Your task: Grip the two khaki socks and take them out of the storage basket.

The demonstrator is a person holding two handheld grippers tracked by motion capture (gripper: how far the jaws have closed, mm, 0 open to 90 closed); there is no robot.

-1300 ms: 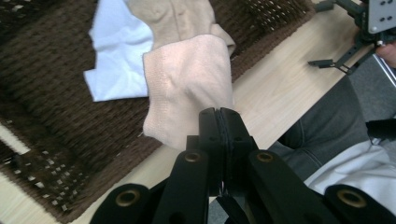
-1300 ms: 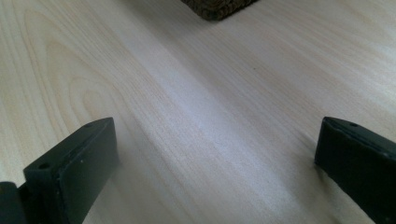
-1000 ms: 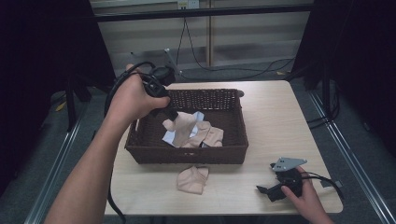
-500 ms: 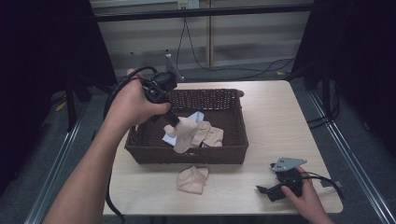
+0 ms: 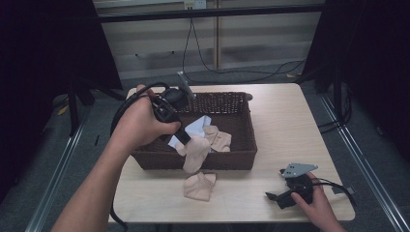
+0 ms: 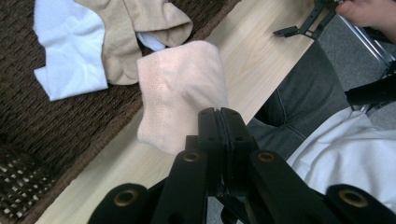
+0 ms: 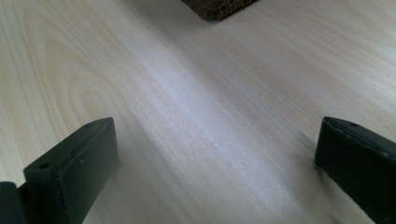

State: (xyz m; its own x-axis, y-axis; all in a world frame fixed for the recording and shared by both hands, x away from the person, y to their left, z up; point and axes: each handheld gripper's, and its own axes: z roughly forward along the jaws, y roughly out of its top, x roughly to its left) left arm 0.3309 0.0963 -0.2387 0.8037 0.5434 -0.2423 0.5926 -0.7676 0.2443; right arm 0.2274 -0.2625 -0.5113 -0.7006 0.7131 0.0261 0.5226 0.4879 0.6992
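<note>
Beige, soft and finely knit: sock point(image 6: 180, 93) pinched at its upper edge by the left gripper point(image 5: 185, 139), black jaws pressed flat together on the fabric, body hanging limp over the front wall of the basket point(image 5: 241, 159). Seen from the high view draping down across that wall, toe end just above a 2nd beige sock point(image 5: 199, 185) lying folded on the table point(image 5: 270, 121) just in front of the basket.

Dark brown wicker, rectangular, coarse weave with a thick braided rim. Inside, on the woven floor: a tan sock point(image 6: 140, 28) crumpled and curved, overlapping a flat white sock point(image 6: 70, 51) with a smooth, thin look.

Pale wood grain, matte, with rounded corners for the tabletop. Near its front right corner, right gripper point(image 5: 280, 195) resting low on the surface in a hand, grey 3-cornered plate on top, well apart from the basket. From its own view, 2 blocky black jaws spread wide, bare wood between them, nothing gripped, a corner of wicker far ahead.
</note>
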